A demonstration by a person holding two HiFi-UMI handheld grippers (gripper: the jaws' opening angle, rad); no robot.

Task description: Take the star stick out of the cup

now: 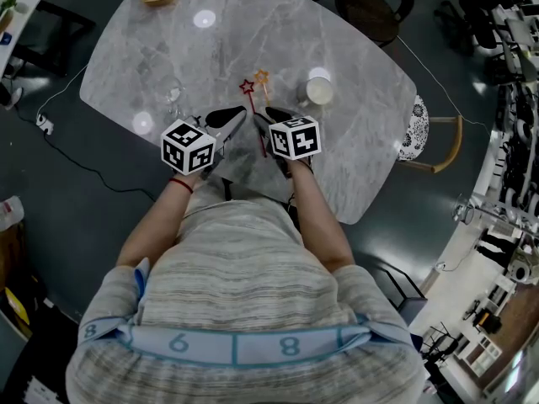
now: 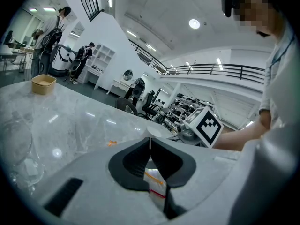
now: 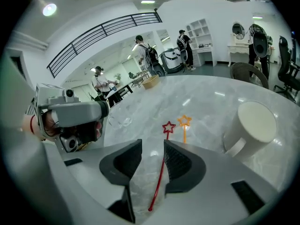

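The right gripper [image 3: 151, 149], jaws apart, straddles the red star stick [image 3: 161, 171] (an orange one [image 3: 184, 124] lies beside it), whose lower end apparently sits in the clear cup [image 1: 242, 158] pinched by the left gripper [image 2: 150, 143], so the grasp seems in hand, and the next move likely calls for closing on the shaft and drawing it out.

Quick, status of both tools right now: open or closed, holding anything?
Left tool: closed, nothing held.
Right tool: open, gripping nothing; the red star stick lies in line with its gap.

Bright overhead lamps, glare spots on table [image 1: 337, 183], fisheye-warped edges
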